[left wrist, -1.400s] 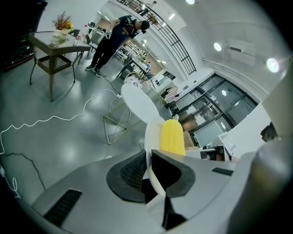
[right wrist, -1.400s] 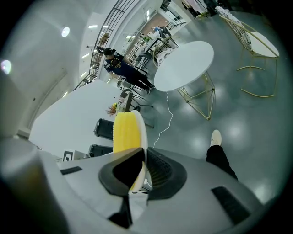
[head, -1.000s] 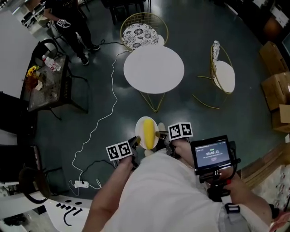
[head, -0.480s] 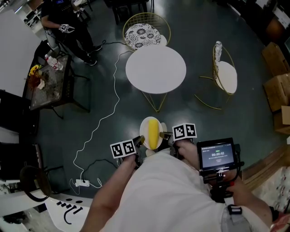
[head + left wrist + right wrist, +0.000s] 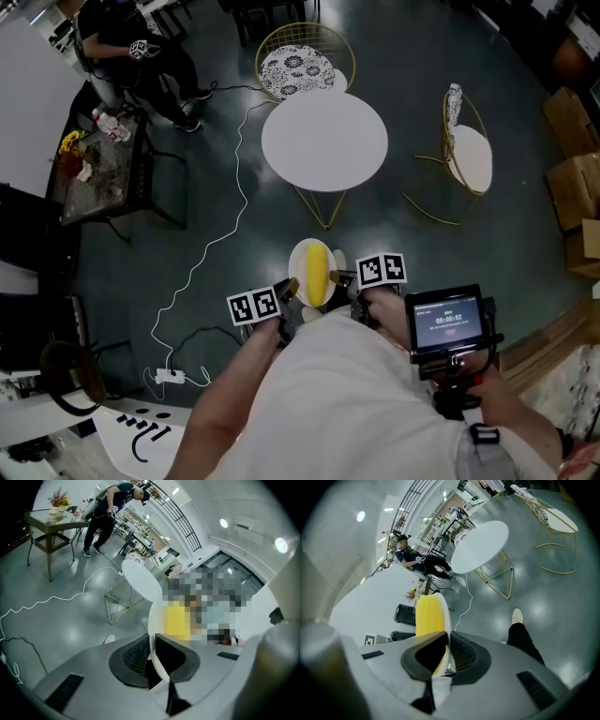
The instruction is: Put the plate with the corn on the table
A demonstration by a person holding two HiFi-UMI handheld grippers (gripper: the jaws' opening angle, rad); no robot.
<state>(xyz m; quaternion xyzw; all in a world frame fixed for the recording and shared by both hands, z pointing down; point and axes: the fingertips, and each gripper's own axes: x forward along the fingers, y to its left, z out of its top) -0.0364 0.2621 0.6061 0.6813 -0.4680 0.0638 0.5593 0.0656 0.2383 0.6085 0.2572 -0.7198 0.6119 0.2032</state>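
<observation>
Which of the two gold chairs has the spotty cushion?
The chair beyond the round white table: its cushion has a black-and-white pattern. The other chair, right of the table, has a plain white seat.

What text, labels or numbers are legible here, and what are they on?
Handheld screen: a digit readout like a timer, too small to read for certain.
Cubes on the left gripper and right gripper: square black-and-white markers, no words.
White panel: black strokes, not readable as text.
Plate, corn: no print.
</observation>
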